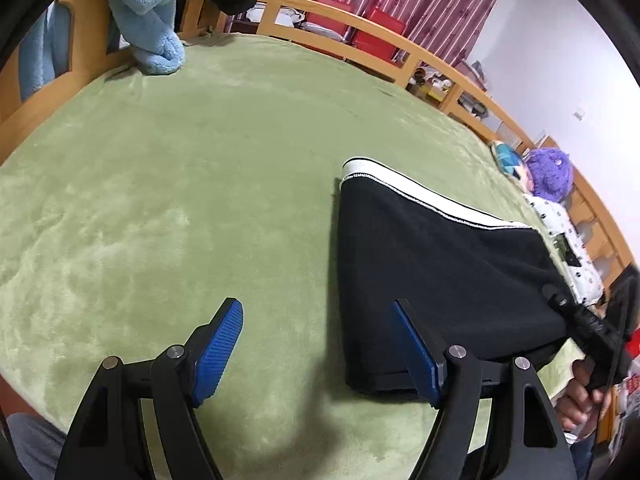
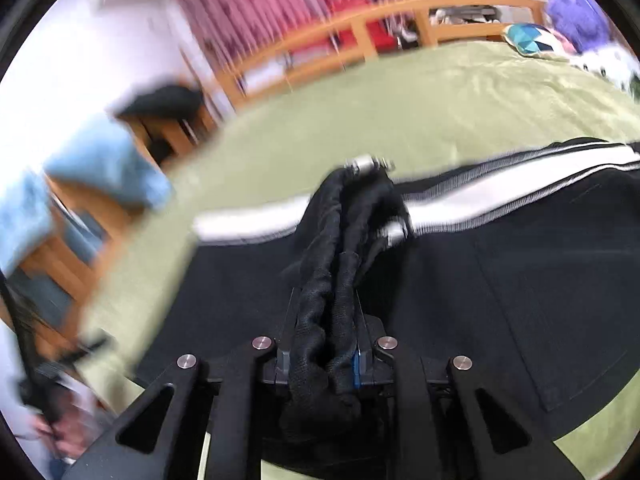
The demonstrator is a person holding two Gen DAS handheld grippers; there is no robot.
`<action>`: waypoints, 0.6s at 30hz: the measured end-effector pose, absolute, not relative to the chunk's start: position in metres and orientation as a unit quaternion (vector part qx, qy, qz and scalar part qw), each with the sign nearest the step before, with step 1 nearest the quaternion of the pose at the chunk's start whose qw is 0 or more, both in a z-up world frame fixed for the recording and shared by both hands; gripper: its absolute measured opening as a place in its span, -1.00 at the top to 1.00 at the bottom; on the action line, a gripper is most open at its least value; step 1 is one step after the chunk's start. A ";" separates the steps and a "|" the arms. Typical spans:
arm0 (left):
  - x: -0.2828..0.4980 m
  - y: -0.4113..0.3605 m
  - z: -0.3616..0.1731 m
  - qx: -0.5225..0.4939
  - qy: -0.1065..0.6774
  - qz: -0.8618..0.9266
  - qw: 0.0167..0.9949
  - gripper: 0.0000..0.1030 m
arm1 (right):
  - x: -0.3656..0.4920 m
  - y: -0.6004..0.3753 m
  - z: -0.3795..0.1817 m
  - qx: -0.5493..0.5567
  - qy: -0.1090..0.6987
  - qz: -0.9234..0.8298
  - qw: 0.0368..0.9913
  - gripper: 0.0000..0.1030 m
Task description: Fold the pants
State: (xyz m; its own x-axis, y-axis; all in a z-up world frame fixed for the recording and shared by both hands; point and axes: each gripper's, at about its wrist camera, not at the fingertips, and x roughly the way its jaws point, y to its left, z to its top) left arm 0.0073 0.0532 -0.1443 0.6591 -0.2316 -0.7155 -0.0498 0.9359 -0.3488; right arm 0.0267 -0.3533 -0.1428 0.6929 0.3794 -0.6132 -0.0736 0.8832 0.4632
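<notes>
Black pants with a white side stripe lie on the green bed cover, folded into a wedge. My left gripper is open and empty, its blue pads just left of the pants' near edge. In the right wrist view, my right gripper is shut on a bunched black fold of the pants, with a metal drawstring tip above it; the rest of the pants spreads flat below. The right gripper also shows in the left wrist view at the pants' right edge.
A wooden bed rail runs round the far side. A light blue plush blanket hangs at the far left. A purple plush toy, a teal cushion and white patterned cloth lie at the right.
</notes>
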 end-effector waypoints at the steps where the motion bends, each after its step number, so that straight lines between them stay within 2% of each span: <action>1: 0.009 0.052 -0.146 -0.173 0.410 -0.056 0.894 -0.44 | 0.029 -0.356 -0.150 0.198 0.384 0.111 0.895 0.64; 2: 0.012 0.049 -0.149 -0.174 0.412 -0.063 0.892 -0.44 | 0.033 -0.356 -0.160 0.190 0.402 0.104 0.890 0.60; 4: 0.019 0.043 -0.155 -0.171 0.422 -0.073 0.887 -0.44 | 0.043 -0.353 -0.195 0.181 0.477 0.096 0.854 0.38; 7: 0.030 0.032 -0.159 -0.163 0.429 -0.088 0.884 -0.44 | 0.031 -0.354 -0.188 0.150 0.458 0.107 0.870 0.29; 12: 0.056 0.021 -0.169 -0.160 0.445 -0.097 0.876 -0.44 | -0.005 -0.396 -0.157 0.144 0.407 0.073 0.899 -0.27; 18: 0.092 0.021 -0.198 -0.163 0.485 -0.105 0.853 -0.41 | -0.026 -0.489 -0.155 0.168 0.396 -0.055 0.901 -0.28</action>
